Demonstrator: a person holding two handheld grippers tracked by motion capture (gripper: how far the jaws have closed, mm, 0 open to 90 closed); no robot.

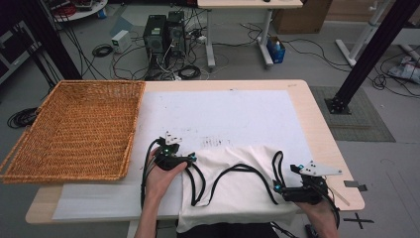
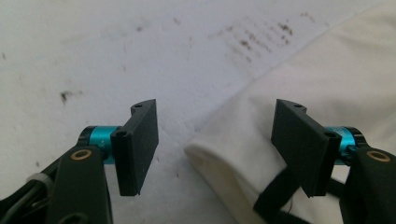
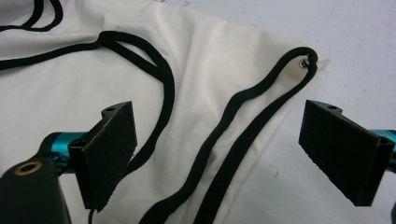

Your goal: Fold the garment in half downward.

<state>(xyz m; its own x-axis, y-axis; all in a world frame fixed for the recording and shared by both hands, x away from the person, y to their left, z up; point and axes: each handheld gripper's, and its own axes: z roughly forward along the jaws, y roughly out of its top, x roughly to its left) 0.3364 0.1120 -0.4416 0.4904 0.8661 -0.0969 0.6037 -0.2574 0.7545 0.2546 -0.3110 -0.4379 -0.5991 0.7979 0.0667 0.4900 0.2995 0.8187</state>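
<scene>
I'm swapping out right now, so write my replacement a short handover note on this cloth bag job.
Left gripper: open, a corner of the white drawstring bag between its jaws, not pinched.
Right gripper: open over the bag's other corner, black cord between its jaws.
Bag lies flat on the white mat at the table's near edge; wicker basket sits at the left.
Done: nothing gripped yet.
Left: probably grasp both corners, then handle the bag.

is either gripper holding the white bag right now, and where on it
Nothing is held. The left gripper stands open around the white bag's corner; the right gripper is open over its black cord.
</scene>
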